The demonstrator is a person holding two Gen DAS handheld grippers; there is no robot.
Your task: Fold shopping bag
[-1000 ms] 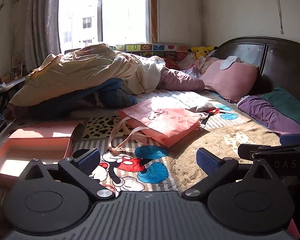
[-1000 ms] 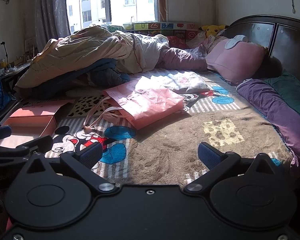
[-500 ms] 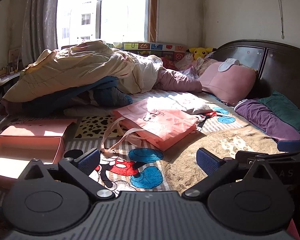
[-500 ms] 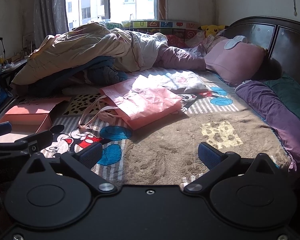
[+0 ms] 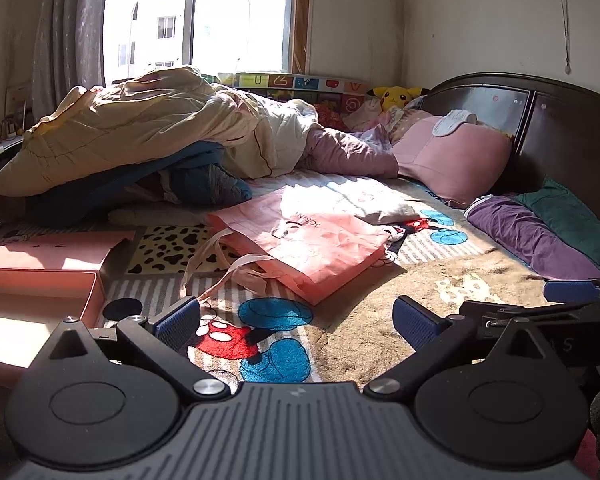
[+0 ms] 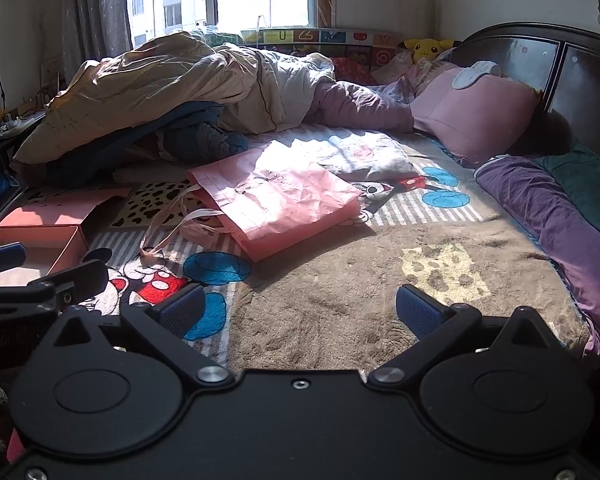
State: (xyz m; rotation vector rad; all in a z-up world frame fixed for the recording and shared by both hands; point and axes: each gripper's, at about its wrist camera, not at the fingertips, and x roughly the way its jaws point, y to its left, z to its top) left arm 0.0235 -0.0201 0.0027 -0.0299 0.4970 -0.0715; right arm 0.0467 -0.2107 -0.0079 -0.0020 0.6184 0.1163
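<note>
Pink shopping bag (image 5: 316, 240) lying flat mid-bed on the cartoon blanket (image 5: 256, 332), handles (image 5: 220, 264) trailing toward the near edge. Left gripper (image 5: 296, 316) and right gripper (image 6: 298, 306) near that edge, jaws spread, empty, well apart from bag.

You hold both grippers side by side, at about the same height, both pointing forward. Your left gripper (image 5: 296, 316) has its jaws wide apart, and nothing is between the blue pads (image 5: 178, 320). Your right gripper (image 6: 300, 308) is the same: jaws spread wide, nothing between them. In the left wrist view the right gripper shows at the right edge; in the right wrist view the left gripper shows at the left edge. The two are near, not touching.
</note>
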